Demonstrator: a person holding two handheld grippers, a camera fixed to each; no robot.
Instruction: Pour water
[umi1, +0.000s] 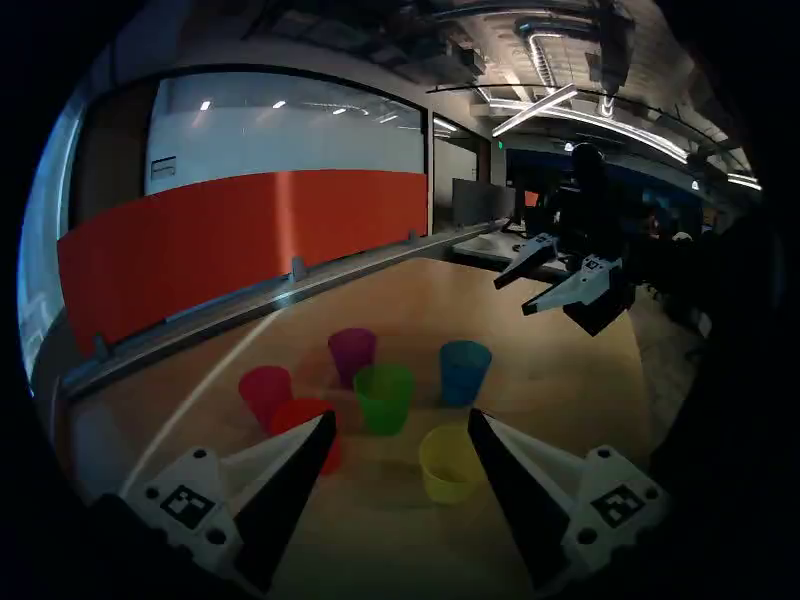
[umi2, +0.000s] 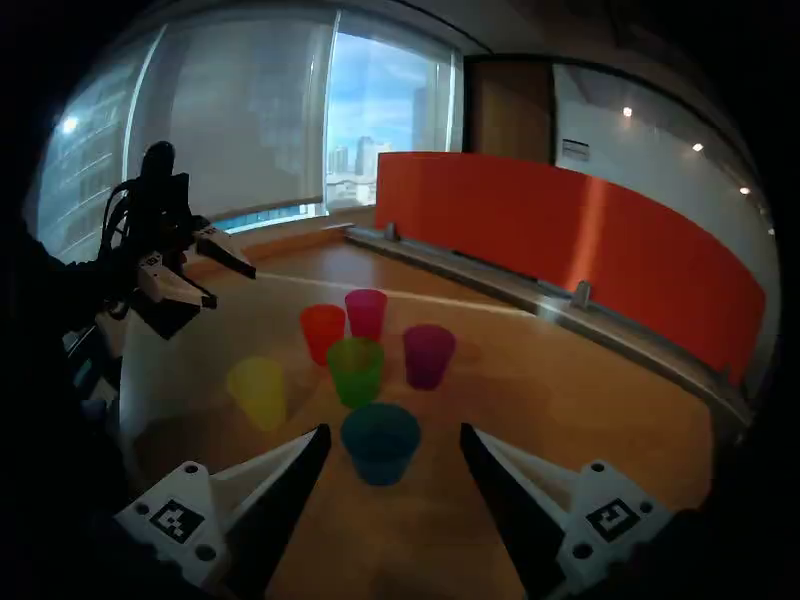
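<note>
Left gripper (umi1: 398, 414) is hovering wide open, gripping nothing; yellow cup (umi1: 450, 462) is sitting lower centre, green cup (umi1: 384, 397) behind it on table (umi1: 560, 400). Right gripper (umi2: 393, 428) is gaping empty too; blue cup (umi2: 380, 442) is sitting bottom centre.

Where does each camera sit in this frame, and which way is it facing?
Left gripper view: rides on the left gripper, looking across the wooden table toward the orange partition; yellow cup nearest, own open fingers at the bottom, right gripper farther off, upper right.
Right gripper view: rides on the right gripper, facing the window; blue cup nearest, own open fingers at the bottom, left gripper at left.
Shared: the cups, table, partition, and each other's gripper.
</note>
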